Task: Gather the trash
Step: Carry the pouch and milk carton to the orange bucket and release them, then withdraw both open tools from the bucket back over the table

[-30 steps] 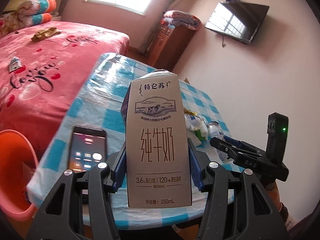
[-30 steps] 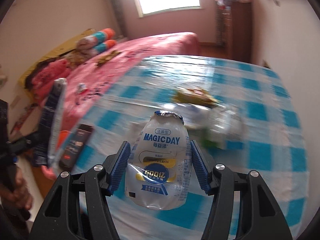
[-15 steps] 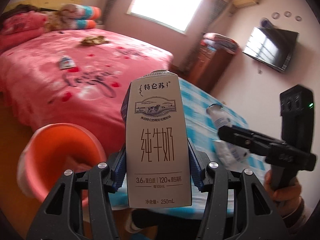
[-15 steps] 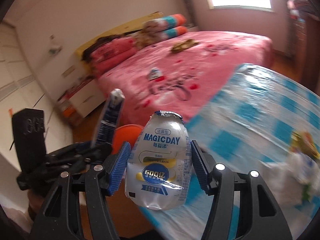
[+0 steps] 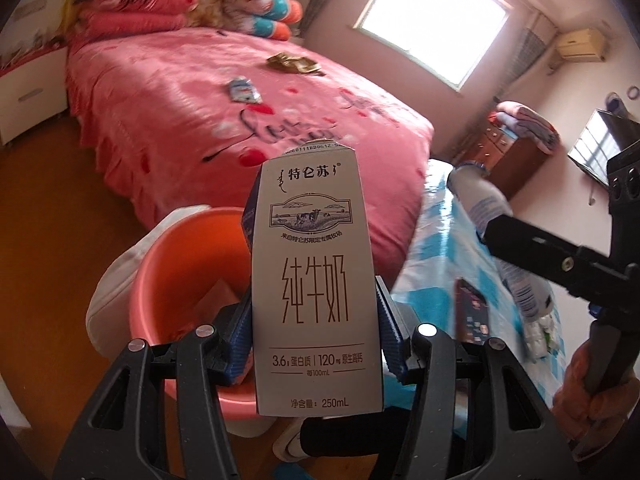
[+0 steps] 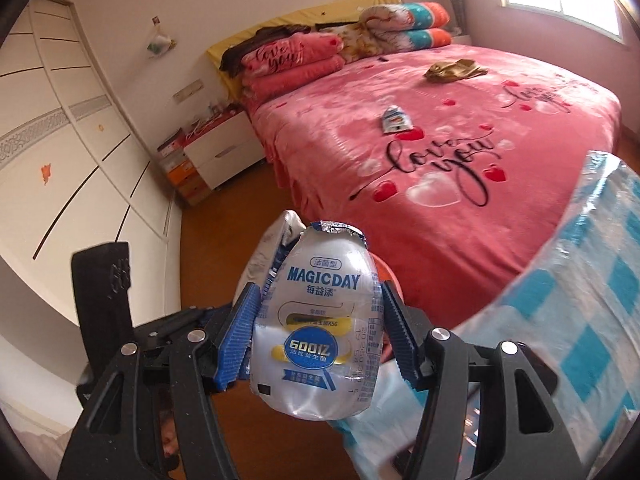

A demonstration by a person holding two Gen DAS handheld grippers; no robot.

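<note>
My left gripper (image 5: 314,336) is shut on a grey milk carton (image 5: 316,280), held upright above an orange bin (image 5: 188,280) that stands on the floor beside the bed. My right gripper (image 6: 318,324) is shut on a crushed clear MAGICDAY drink bottle (image 6: 320,320). In the left wrist view that bottle (image 5: 480,196) and the right gripper show at the right, over the table's edge. The carton's top (image 6: 276,248) and a sliver of the orange bin (image 6: 386,272) peek out behind the bottle in the right wrist view.
A pink bed (image 5: 240,120) carries a small blue-white pouch (image 5: 242,90) and a gold wrapper (image 5: 292,62). A blue-checked table (image 5: 452,260) holds a phone (image 5: 472,308) and more wrappers (image 5: 540,328). A white nightstand (image 6: 220,152) and wardrobe (image 6: 60,140) stand at the left.
Both grippers swung left from over the table toward the bed side, still gripping carton and bottle. The orange bin has come into the middle of the left wrist view, under the carton.
</note>
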